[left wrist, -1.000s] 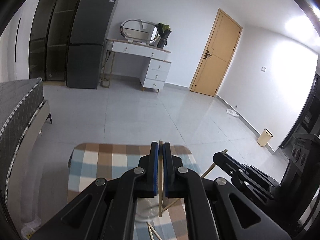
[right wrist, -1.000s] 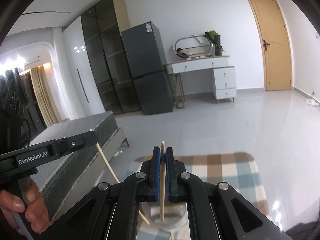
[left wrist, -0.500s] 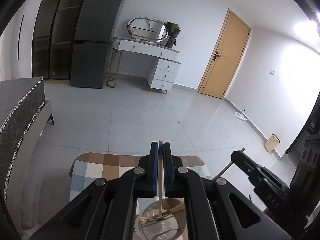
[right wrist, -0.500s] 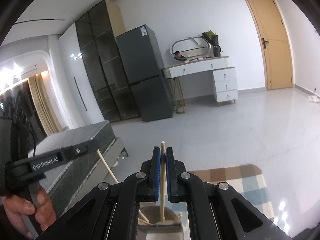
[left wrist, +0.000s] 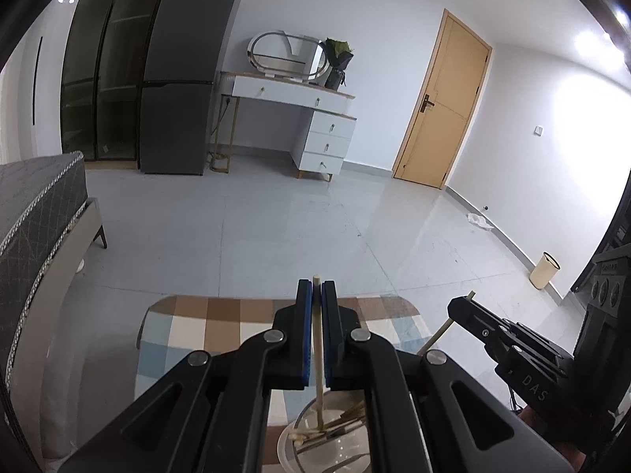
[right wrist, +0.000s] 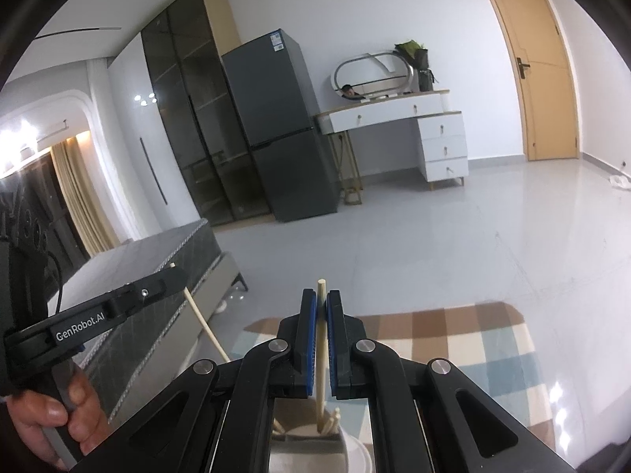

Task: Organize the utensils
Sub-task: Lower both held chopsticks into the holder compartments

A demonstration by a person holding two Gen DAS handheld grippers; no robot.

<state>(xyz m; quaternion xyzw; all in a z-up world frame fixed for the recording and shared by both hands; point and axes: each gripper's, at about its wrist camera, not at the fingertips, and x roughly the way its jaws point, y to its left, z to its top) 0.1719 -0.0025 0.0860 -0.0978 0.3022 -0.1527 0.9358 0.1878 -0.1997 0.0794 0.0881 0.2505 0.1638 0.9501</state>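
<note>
My left gripper (left wrist: 316, 289) is shut on a pale wooden chopstick (left wrist: 318, 351) held upright, its lower end down in a white round holder (left wrist: 294, 439) that has several chopsticks lying in it. My right gripper (right wrist: 321, 297) is shut on a second wooden chopstick (right wrist: 321, 362), whose lower end also reaches into the white holder (right wrist: 357, 451) among other sticks. In the left wrist view the right gripper (left wrist: 463, 303) comes in from the right with its chopstick slanting down. The left gripper (right wrist: 173, 272) shows at the left of the right wrist view, gripped by a hand (right wrist: 43, 421).
The holder stands on a small table with a checked cloth (left wrist: 189, 327) in brown, blue and cream. A grey bed (left wrist: 35, 205) is to the left. Bare tiled floor (left wrist: 299, 232) lies beyond, with a fridge (left wrist: 189, 75), a white dresser (left wrist: 303, 118) and a small bin (left wrist: 544, 270).
Both grippers have sunk with their chopsticks, whose lower ends now reach into the white holder. The holder has come up into both views and the table edge sits nearer.
</note>
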